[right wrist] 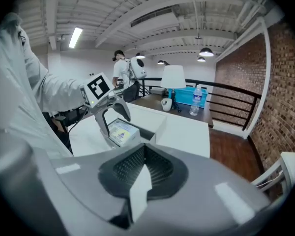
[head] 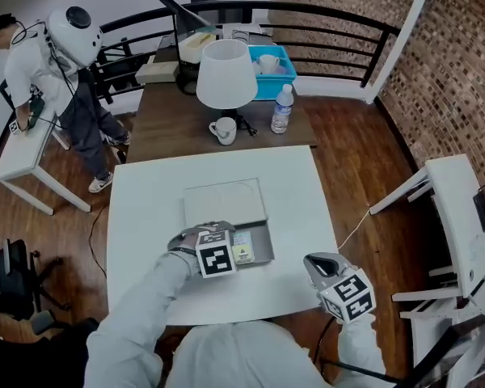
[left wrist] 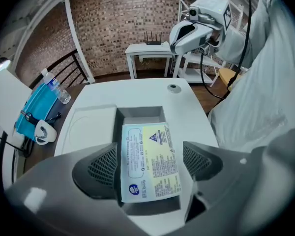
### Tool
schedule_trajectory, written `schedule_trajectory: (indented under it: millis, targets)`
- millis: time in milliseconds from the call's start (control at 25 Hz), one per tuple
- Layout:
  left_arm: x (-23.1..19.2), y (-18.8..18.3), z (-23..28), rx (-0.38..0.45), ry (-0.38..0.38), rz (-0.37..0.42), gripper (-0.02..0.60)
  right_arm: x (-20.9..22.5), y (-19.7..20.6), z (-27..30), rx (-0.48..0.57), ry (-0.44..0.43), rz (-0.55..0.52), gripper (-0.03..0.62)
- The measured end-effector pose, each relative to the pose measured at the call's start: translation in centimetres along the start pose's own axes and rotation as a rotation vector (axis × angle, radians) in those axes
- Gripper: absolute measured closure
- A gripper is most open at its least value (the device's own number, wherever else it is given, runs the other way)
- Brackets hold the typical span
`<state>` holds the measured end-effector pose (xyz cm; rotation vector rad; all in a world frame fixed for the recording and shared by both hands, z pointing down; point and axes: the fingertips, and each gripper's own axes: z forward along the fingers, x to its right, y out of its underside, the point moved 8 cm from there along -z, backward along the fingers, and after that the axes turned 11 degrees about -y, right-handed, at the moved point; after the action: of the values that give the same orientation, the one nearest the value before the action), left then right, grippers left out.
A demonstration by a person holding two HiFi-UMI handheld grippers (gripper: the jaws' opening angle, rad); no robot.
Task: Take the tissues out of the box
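A shallow grey box [head: 266,244] lies on the white table [head: 145,217], with its pale lid [head: 225,202] beside it on the far side. Inside the box [left wrist: 142,114] lies a flat tissue pack [left wrist: 150,161] with a blue, white and yellow label, also visible as the pack [head: 242,253] and the pack [right wrist: 124,131]. My left gripper [left wrist: 152,166] stands over it, jaws wide open on either side of the pack, pads close to its long edges. The left gripper [head: 230,247] shows under its marker cube. My right gripper [right wrist: 145,168] is shut, off by the table's near right corner [head: 317,262].
Behind the white table stands a brown table with a white lamp [head: 225,75], a mug [head: 223,129], a water bottle [head: 282,108] and a blue bin [head: 276,73]. A person [head: 65,71] stands at the far left. A white table [head: 461,217] stands at the right.
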<state>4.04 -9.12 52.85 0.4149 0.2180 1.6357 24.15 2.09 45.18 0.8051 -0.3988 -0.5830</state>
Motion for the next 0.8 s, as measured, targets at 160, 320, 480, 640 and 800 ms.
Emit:
schedule_trajectory:
  millis: [160,320,480,640,800]
  targets:
    - [0.0,0.0,1.4,-0.038,0.024,0.005,0.167,0.1,0.5,-0.3,-0.009,-0.002,0.006,0.591]
    - [-0.2,0.2,2.5,-0.057,0.016,0.001,0.169,0.1,1.0,-0.4,-0.018,-0.001,0.009,0.591]
    - [-0.4,0.2,2.7,-0.063,0.022,-0.013,0.175,0.2,1.0,-0.3,-0.020,-0.007,0.008,0.591]
    - [-0.6,0.1,2.5,-0.066,0.026,-0.033,0.190,0.0,0.9,-0.1,-0.025,-0.021,0.004,0.591]
    - [-0.8,0.2,1.9,-0.063,0.014,-0.054,0.200,-0.1,0.9,0.2,-0.029,-0.031,-0.004,0.591]
